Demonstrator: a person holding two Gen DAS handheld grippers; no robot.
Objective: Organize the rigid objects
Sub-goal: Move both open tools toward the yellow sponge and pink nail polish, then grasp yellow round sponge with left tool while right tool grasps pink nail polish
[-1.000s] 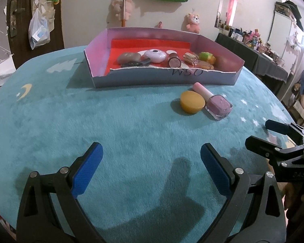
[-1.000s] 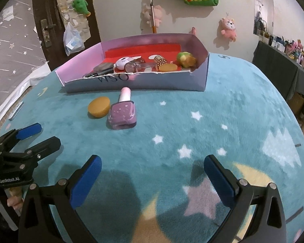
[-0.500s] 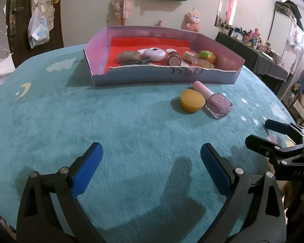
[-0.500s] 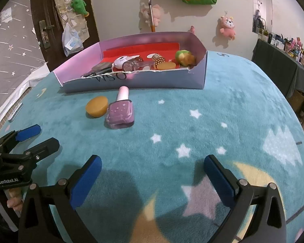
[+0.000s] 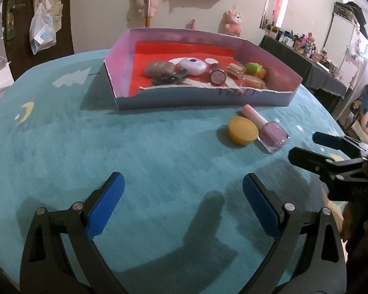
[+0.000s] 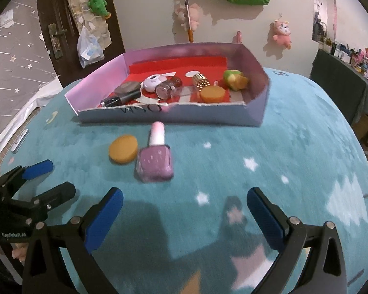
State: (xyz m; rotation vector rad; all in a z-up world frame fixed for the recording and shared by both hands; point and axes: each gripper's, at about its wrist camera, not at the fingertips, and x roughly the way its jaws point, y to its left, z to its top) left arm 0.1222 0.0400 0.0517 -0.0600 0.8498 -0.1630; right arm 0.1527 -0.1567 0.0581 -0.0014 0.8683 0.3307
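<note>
A pink nail polish bottle lies on the teal rug with its pale cap toward the box. A round yellow disc lies just left of it. Both also show in the left wrist view: the bottle and the disc. A shallow pink box with a red floor holds several small items; it also shows in the left wrist view. My right gripper is open and empty, just short of the bottle. My left gripper is open and empty, well short and left of the disc.
The teal rug with star and moon patterns covers the round table. A wall with plush toys stands behind the box. A dark door is at the back left. A cluttered dark shelf stands at the right.
My right gripper has moved forward toward the nail polish bottle, which looms larger and nearer. My left gripper has edged slightly forward. Both stayed open.
</note>
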